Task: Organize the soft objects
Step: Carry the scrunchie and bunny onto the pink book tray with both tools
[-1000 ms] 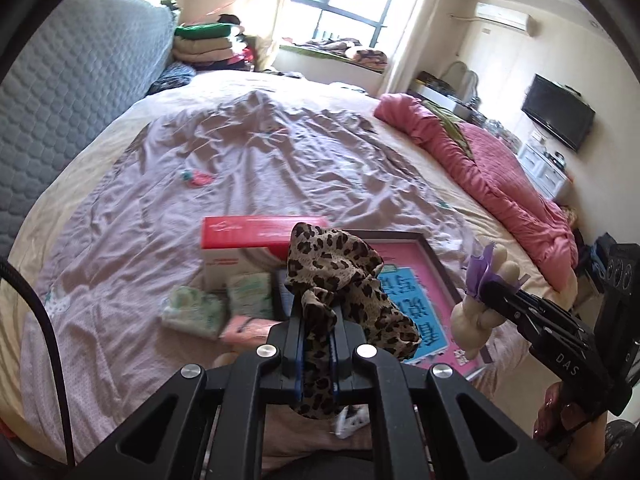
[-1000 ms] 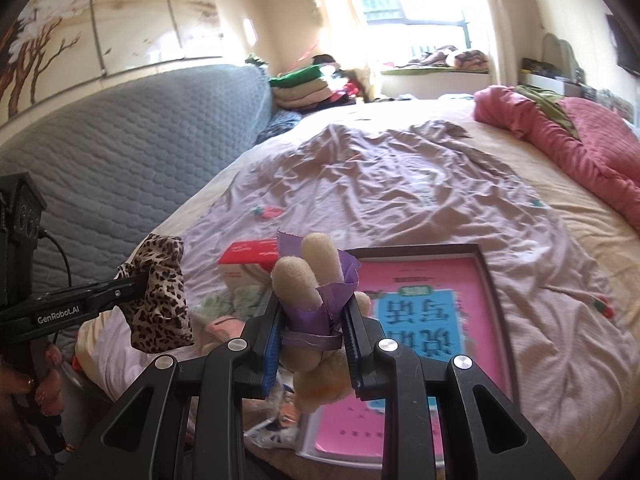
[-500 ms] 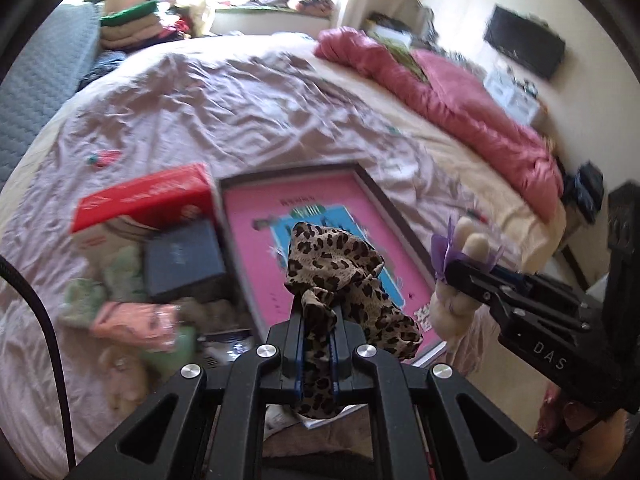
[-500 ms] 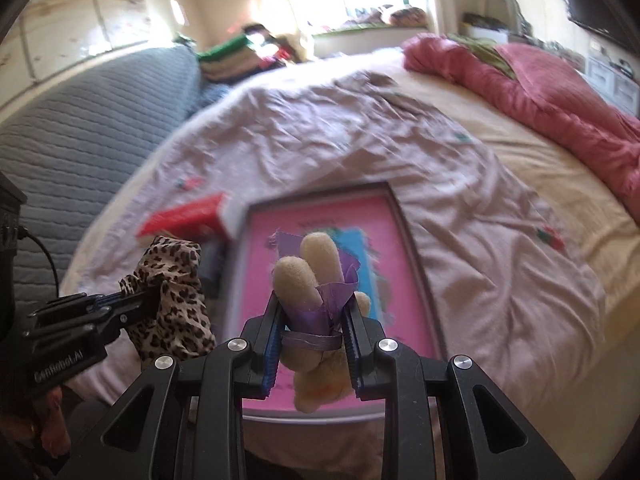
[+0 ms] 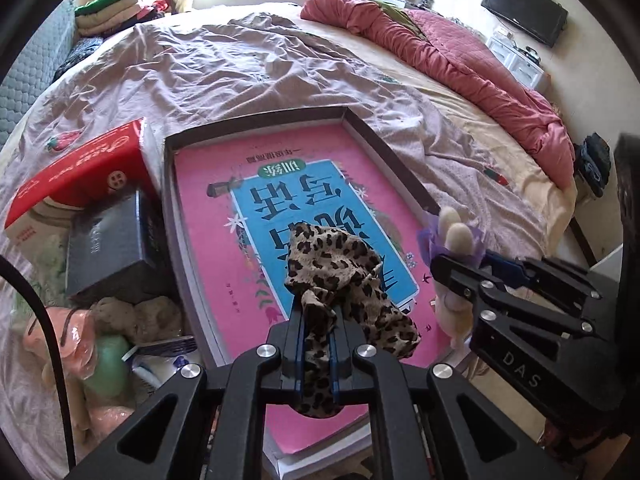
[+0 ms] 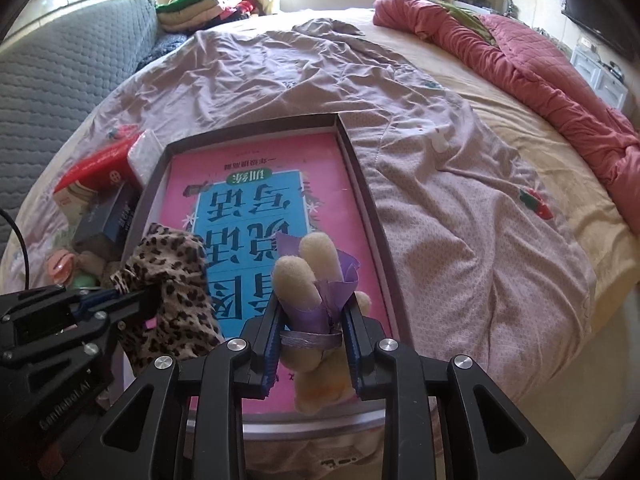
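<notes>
Two hand-held grippers hover over a dark-rimmed tray [image 5: 256, 126] on a bed [image 5: 248, 60], each carrying a soft item. The left hand-held gripper [image 5: 316, 344] is clamped on a leopard-print cloth [image 5: 340, 268], which bunches above the jaws and droops past them over the pink book [image 5: 280, 216] lying in the tray. The right hand-held gripper [image 6: 312, 340] is closed around a cream plush toy [image 6: 304, 276] wrapped in a purple ribbon [image 6: 320, 308], held above the tray's near edge. A red box [image 5: 80, 176], a black box [image 5: 108, 244] and several wrapped soft pieces [image 5: 76, 336] lie just left of the tray. The likely next step is lowering both items into the tray. The risks: the cloth's loose tail may snag between the jaws on release and drag back out, and the plush, hanging near the rim on the bed's edge, could tumble to the floor if let go too soon. With the two tools so close together, they might also knock each other.
</notes>
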